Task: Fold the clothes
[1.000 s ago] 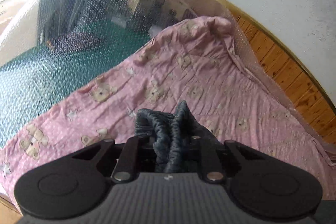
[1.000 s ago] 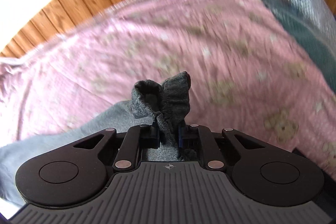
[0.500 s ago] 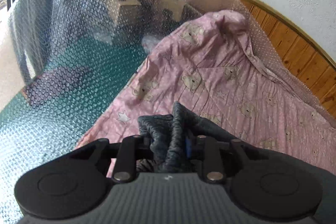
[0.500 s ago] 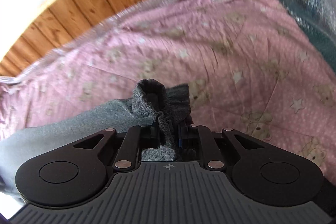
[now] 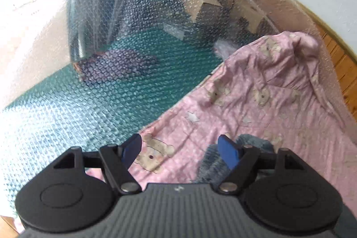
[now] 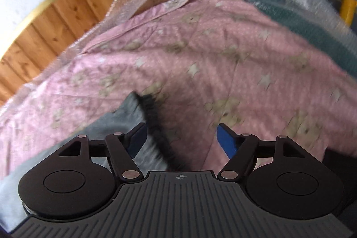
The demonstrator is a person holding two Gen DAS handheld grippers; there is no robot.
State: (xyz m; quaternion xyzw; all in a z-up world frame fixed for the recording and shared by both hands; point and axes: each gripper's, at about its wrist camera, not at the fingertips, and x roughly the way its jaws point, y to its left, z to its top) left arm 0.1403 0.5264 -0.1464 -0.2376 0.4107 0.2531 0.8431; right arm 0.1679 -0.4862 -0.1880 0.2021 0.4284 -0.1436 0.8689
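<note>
Both grippers spread wide, grey garment lying loose on the pink sheet.

We see the left gripper (image 5: 179, 153) w/ jaws apart, nothing btwn them; the grey garment (image 5: 212, 162) bunches just beside its right blue pad (image 5: 228, 154), on the pink bear-print sheet (image 5: 263, 102). Right gripper (image 6: 181, 139) is likewise spread, holding nothing; the garment's dark hem runs up btwn its fingers, grey cloth spreading to the left. Bubble wrap (image 5: 133, 41) covers the green surface beyond; wood panelling (image 6: 58, 21) behind.
</note>
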